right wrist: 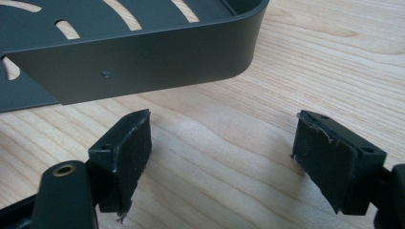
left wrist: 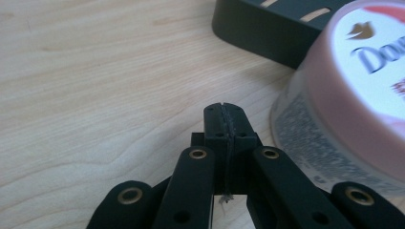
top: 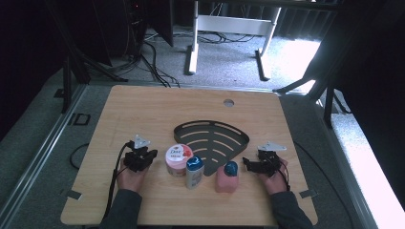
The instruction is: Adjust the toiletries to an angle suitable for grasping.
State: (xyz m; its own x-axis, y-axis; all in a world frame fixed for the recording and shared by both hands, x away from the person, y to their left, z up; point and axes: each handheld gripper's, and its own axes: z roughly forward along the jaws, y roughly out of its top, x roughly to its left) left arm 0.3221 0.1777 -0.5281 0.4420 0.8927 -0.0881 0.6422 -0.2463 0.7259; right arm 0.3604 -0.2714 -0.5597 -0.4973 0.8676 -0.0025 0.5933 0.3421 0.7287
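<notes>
The tabletop [top: 143, 109] was pale wood grain, the slotted rack [top: 211, 138] dark grey, the tub [top: 177, 160] pink with a white lid, the bottle [top: 226, 177] pink with a blue cap.

Matt dark rack [right wrist: 143, 71] on smooth pale wood-grain table [right wrist: 286, 71]; glossy plastic jar [left wrist: 353, 105].

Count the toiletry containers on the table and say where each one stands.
3, in a row before the dark rack: the Dove jar at left, the blue-capped bottle in the middle, the pink bottle at right. Nothing seems hidden.
</notes>
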